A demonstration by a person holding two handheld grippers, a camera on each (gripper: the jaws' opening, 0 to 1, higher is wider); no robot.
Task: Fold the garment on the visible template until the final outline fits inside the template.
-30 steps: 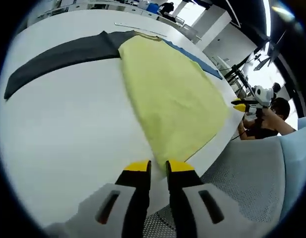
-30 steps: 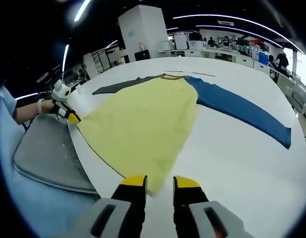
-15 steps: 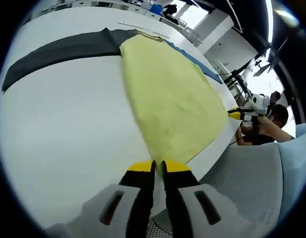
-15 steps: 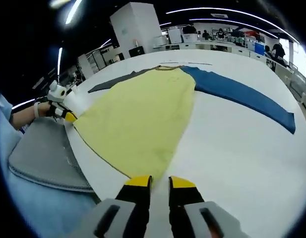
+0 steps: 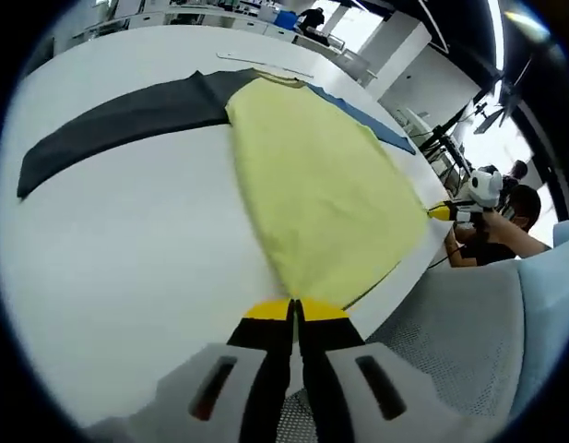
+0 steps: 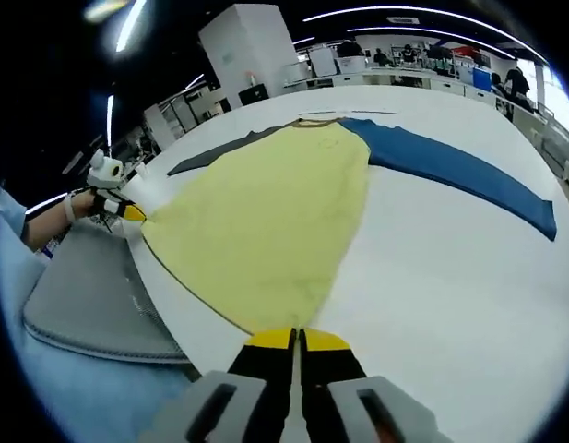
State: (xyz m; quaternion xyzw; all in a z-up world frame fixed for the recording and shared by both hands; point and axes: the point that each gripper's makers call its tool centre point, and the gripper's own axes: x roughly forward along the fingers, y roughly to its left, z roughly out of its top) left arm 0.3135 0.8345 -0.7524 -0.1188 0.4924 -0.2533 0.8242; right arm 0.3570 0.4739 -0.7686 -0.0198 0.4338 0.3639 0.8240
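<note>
Yellow garment (image 5: 321,194) hem, both claws clamped.

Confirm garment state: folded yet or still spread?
Spread. The garment lies flat on the table, its grey sleeve and blue sleeve stretched outward, with no fold visible.

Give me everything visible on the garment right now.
The garment is a long-sleeved top: pale yellow body, one dark grey sleeve, one blue sleeve, soft fabric. It lies flat on the white table, sleeves spread, hem at the near edge. The left tongs and right tongs are each shut on a hem corner.
</note>
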